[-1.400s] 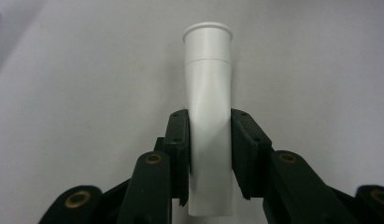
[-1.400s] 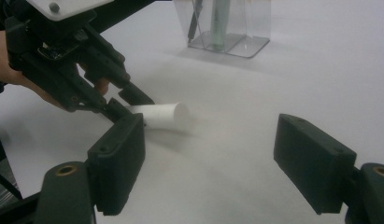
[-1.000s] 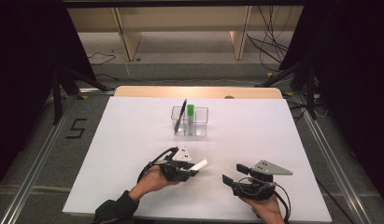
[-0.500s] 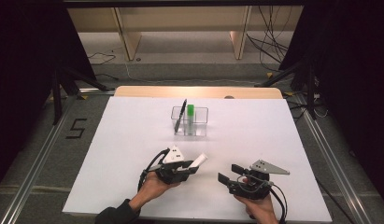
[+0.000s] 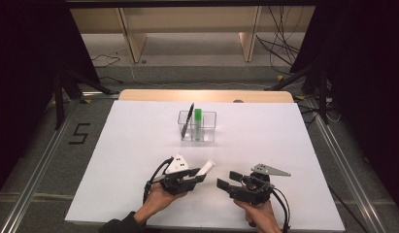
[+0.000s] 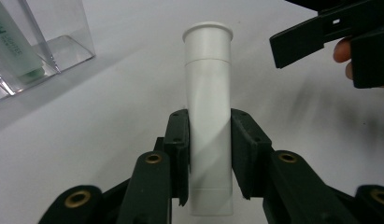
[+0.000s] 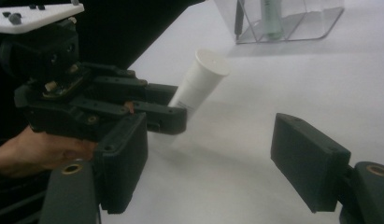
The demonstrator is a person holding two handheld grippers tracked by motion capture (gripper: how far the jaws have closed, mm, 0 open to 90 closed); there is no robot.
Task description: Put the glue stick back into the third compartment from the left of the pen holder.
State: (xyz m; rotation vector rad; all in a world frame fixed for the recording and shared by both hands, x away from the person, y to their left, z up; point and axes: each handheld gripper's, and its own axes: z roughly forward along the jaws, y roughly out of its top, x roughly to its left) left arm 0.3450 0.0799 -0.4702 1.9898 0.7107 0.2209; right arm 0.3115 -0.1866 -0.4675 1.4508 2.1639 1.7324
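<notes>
The white tube (image 6: pixel 208 116) sits pinched between your left gripper (image 5: pixel 199 177)'s fingers, cap sticking out past them so the other hand can reach it. Your right gripper (image 5: pixel 225 185)'s fingers are spread wide, holding nothing, just beside the cap.

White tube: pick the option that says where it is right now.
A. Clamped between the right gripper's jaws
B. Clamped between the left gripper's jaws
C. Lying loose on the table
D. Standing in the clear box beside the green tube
B: in the left gripper view the left gripper has both jaws pressed against the sides of the white tube, while the right gripper stands open with nothing between its jaws.
</notes>
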